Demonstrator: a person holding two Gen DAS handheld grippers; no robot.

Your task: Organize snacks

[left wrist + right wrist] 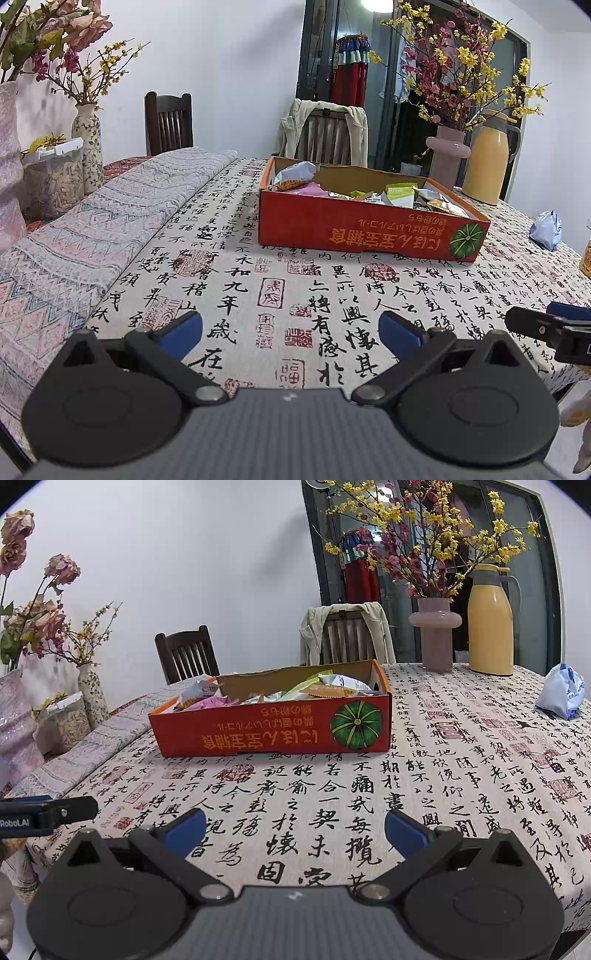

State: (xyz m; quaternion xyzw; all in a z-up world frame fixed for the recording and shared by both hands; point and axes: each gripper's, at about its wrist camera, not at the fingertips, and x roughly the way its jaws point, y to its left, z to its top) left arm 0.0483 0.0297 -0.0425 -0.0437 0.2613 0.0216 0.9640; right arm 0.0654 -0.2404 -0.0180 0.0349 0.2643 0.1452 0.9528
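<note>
A red cardboard box (369, 232) (273, 727) with a green pumpkin picture stands on the table's far half, filled with several snack packets (295, 173) (332, 686). A pale blue snack bag (546, 229) (561, 696) lies alone on the cloth to the right of the box. My left gripper (290, 332) hovers open over the near table, well short of the box, nothing between its blue pads. My right gripper (295, 827) is open too, empty, at about the same distance. Each gripper's tip shows at the other view's edge.
The table wears a calligraphy-print cloth (443, 775) with a patterned runner (92, 240) on the left. A pink vase (436, 635) of flowers and a yellow thermos (489, 624) stand at the back right. Vases and a clear container (55, 177) sit left; two chairs stand behind.
</note>
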